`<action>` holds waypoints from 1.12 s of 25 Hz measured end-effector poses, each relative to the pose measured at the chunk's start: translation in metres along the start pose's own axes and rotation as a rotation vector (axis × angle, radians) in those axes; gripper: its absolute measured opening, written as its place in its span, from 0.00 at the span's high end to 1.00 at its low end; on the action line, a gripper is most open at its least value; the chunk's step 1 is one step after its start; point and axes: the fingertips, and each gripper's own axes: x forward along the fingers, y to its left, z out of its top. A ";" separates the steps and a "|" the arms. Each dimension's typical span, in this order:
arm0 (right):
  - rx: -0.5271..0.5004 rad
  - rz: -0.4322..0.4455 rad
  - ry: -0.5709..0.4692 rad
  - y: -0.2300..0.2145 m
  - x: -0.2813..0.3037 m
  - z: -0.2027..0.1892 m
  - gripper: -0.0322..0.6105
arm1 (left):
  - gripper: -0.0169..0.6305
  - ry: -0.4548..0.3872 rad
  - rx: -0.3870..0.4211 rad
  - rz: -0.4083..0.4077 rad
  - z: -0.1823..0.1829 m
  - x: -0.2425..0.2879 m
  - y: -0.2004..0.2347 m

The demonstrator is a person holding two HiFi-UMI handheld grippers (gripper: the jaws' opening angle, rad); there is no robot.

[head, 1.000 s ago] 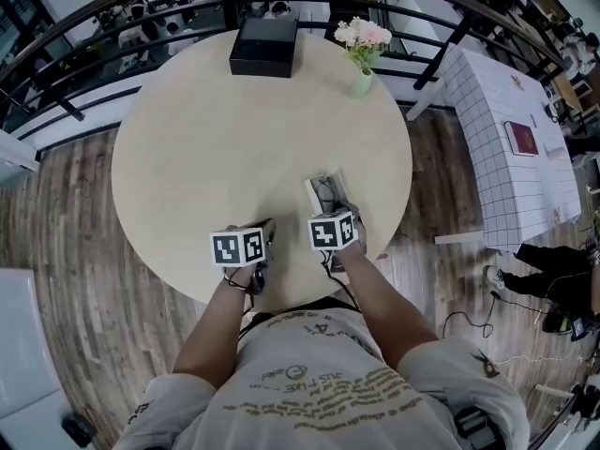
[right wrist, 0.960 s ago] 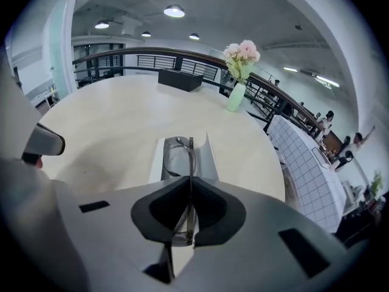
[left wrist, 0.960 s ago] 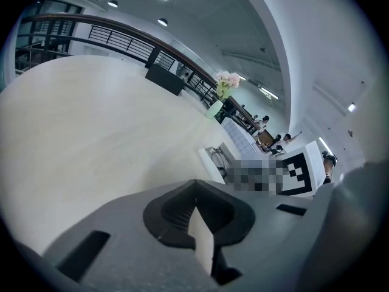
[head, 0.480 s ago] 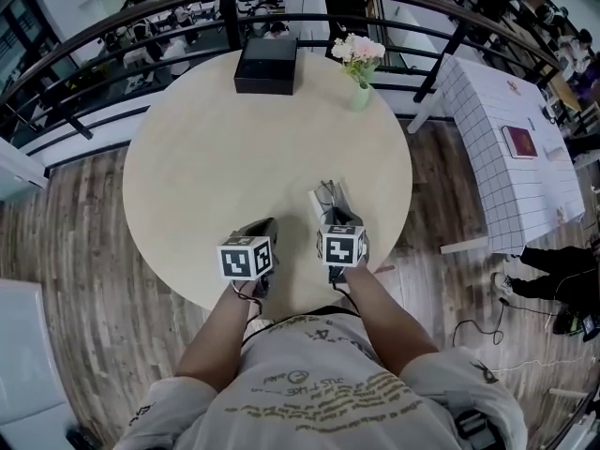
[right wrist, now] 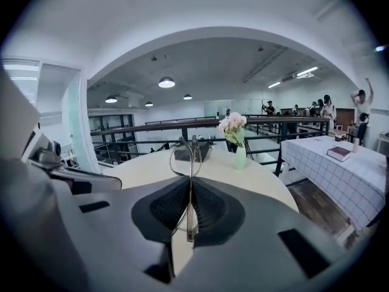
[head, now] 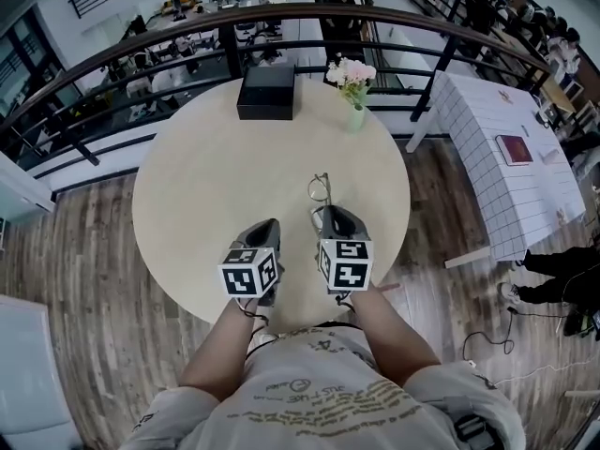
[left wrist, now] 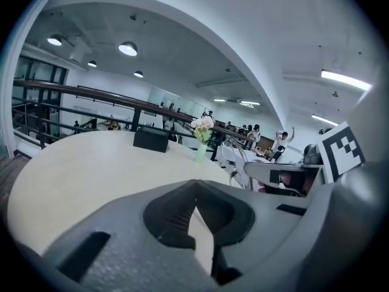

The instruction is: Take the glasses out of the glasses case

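The wire-framed glasses (head: 320, 189) hang above the round table (head: 206, 176), pinched by one thin part between the pads of my right gripper (head: 331, 216). In the right gripper view the rims (right wrist: 188, 157) stick up ahead of the shut right gripper (right wrist: 190, 182). My left gripper (head: 266, 230) hovers beside it on the left. In its own view the left gripper (left wrist: 196, 186) has its tips touching with nothing between them. The glasses case shows in no view; the grippers hide the spot where it lay.
A black box (head: 266, 93) sits at the table's far edge, and a small green vase of pink flowers (head: 353, 82) stands to its right. A dark railing (head: 112, 45) curves behind the table. A table with a checked cloth (head: 502, 148) stands at the right.
Both grippers have risen off the table. The right one has lifted the glasses up out of the open case. The case, seen earlier, is now out of sight.
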 end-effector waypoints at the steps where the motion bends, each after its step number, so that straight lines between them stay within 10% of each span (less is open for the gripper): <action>1: 0.006 0.006 -0.031 0.000 -0.004 0.010 0.92 | 0.95 -0.018 0.010 -0.003 0.008 -0.001 -0.004; 14: 0.012 0.052 -0.299 0.006 -0.073 0.091 0.92 | 0.95 -0.192 0.150 -0.027 0.084 -0.040 -0.058; 28: 0.019 0.055 -0.253 0.010 -0.074 0.070 0.92 | 0.95 -0.173 0.142 -0.070 0.068 -0.039 -0.066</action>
